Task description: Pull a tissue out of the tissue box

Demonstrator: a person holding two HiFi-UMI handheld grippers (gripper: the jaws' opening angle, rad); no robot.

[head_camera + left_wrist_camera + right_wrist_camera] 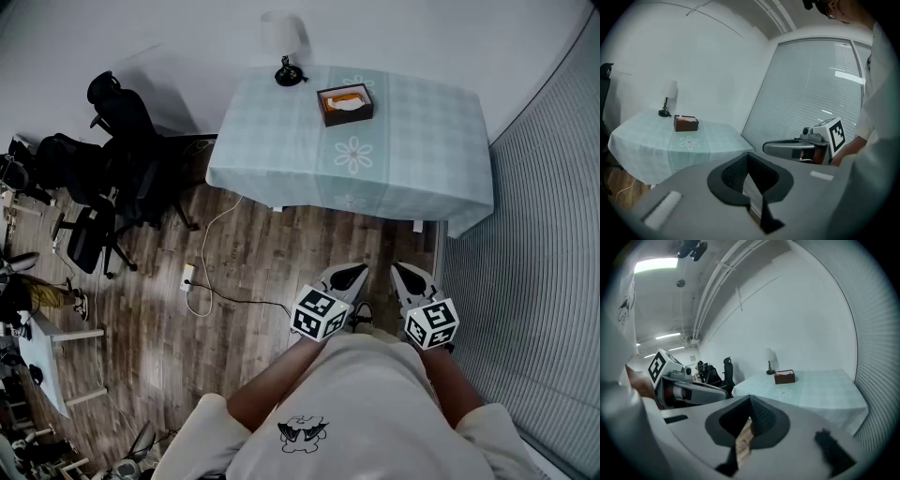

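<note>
The brown tissue box (345, 103) stands on the far side of a table with a pale checked cloth (403, 150), a white tissue showing in its top. In the left gripper view the tissue box (686, 123) is small and far off, and in the right gripper view the box (784, 377) is just as distant. My left gripper (356, 272) and right gripper (401, 271) are held side by side near my body, over the wood floor and short of the table. Both are shut with nothing between their jaws. Each gripper view shows its own closed jaws, left (749, 158) and right (750, 403).
A small table lamp (284, 45) stands at the table's back left corner. Black office chairs (112, 178) crowd the left side. A white cable and power strip (187, 277) lie on the floor. Window blinds (539, 244) run along the right. A white side table (42, 352) is at lower left.
</note>
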